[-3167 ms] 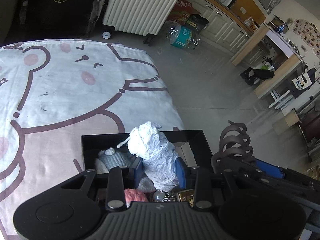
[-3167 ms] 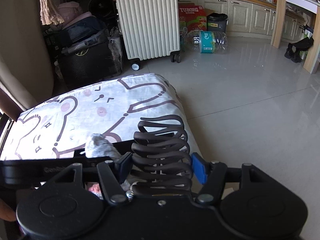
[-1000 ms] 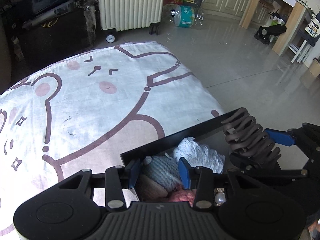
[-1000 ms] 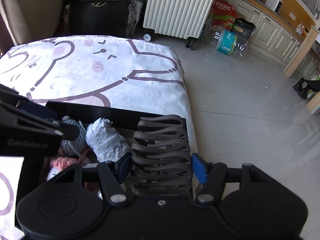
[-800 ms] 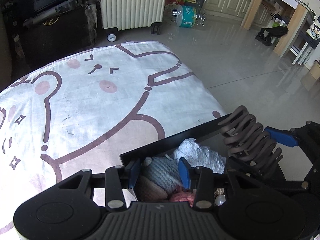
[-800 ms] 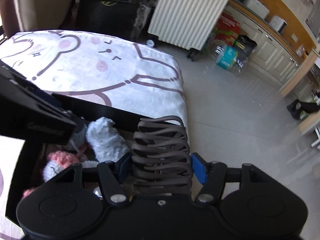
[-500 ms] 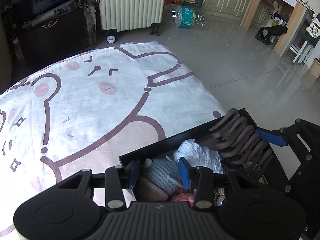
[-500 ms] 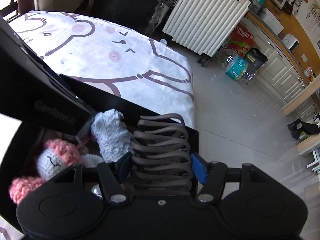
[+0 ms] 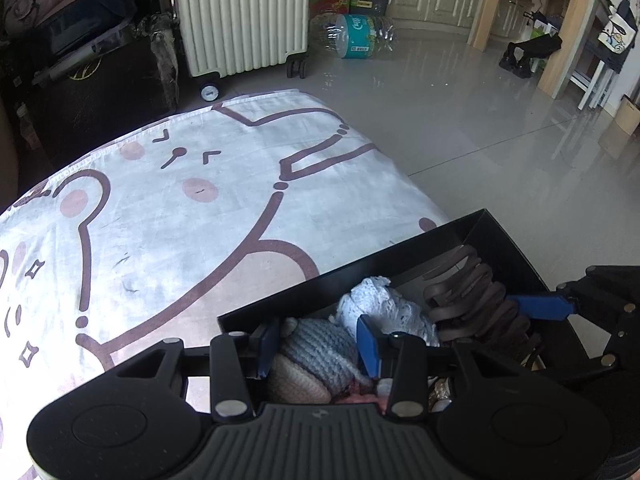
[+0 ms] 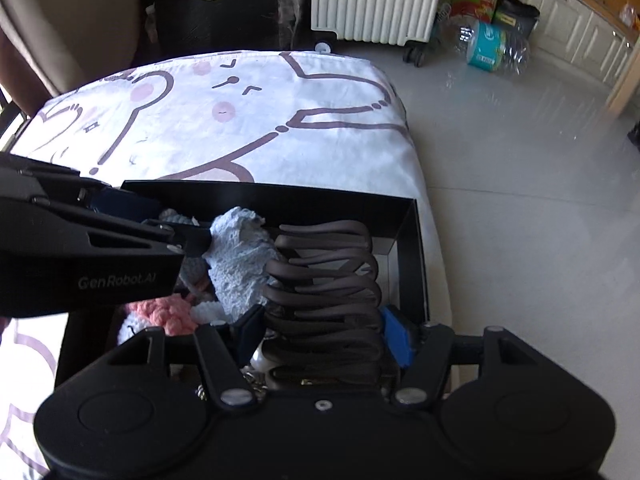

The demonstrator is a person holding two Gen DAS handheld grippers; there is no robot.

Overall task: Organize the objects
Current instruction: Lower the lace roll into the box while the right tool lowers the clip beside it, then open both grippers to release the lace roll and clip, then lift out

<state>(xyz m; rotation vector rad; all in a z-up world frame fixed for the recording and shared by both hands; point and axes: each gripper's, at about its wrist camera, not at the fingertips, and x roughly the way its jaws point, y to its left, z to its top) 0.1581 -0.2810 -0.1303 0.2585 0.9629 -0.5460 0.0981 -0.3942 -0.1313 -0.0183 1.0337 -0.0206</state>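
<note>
A black open box (image 9: 492, 236) (image 10: 408, 248) lies on a bed sheet printed with a cartoon bear (image 9: 200, 208). My right gripper (image 10: 324, 336) is shut on a brown wavy hair claw (image 10: 328, 288) (image 9: 476, 304) and holds it low inside the box's right end. My left gripper (image 9: 316, 340) is open over the box's left part, its jaws astride a blue-grey knitted toy (image 9: 316, 344) without clamping it. A white lace item (image 9: 384, 308) (image 10: 240, 260) lies in the box between toy and claw. A pink knitted toy (image 10: 164, 312) lies lower left.
The bed edge (image 10: 420, 184) drops to a grey tiled floor on the right. A white ribbed suitcase (image 9: 240, 16) and a pack of plastic bottles (image 9: 356, 36) stand on the floor beyond the bed. Dark bags (image 9: 76, 40) are at the far left.
The left gripper let go of the white lace item into the box and now hovers over the knitted toy. The right gripper lowered the hair claw into the box's right end.
</note>
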